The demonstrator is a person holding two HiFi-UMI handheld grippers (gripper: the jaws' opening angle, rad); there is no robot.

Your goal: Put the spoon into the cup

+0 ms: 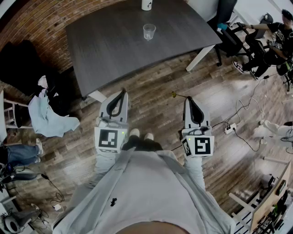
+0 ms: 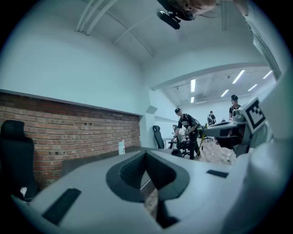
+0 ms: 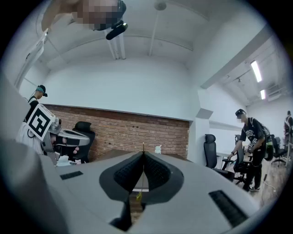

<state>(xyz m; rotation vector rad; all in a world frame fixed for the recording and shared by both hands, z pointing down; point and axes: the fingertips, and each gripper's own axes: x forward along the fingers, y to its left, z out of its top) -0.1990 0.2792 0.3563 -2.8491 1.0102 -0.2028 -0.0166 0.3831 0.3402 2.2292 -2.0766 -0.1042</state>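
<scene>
Head view: glass cup (image 1: 149,31) upright on grey table (image 1: 105,50), well ahead and leftward of right gripper (image 1: 189,99).
Left gripper view: left gripper (image 2: 146,154) closed, nothing held.
Right gripper view: jaws clamped on thin rod, probably the spoon (image 3: 138,196), long axis crosswise to the jaws.

We make out only a thin sliver of the spoon (image 3: 139,195) pinched between the closed jaws of the right gripper (image 3: 143,155); we cannot tell its bowl from its handle; in the head view it is a faint line ahead of the jaw tips, too small to read; the cup (image 1: 149,31) on the table (image 1: 114,50) is too small for us to see whether anything lies inside; the white bottle (image 1: 146,4) beyond it is cut off by the top edge, as is the table's far side; a seated person (image 1: 270,43) is cropped by the right edge; the wearer's shoes (image 1: 140,134) are half hidden under the torso.
</scene>
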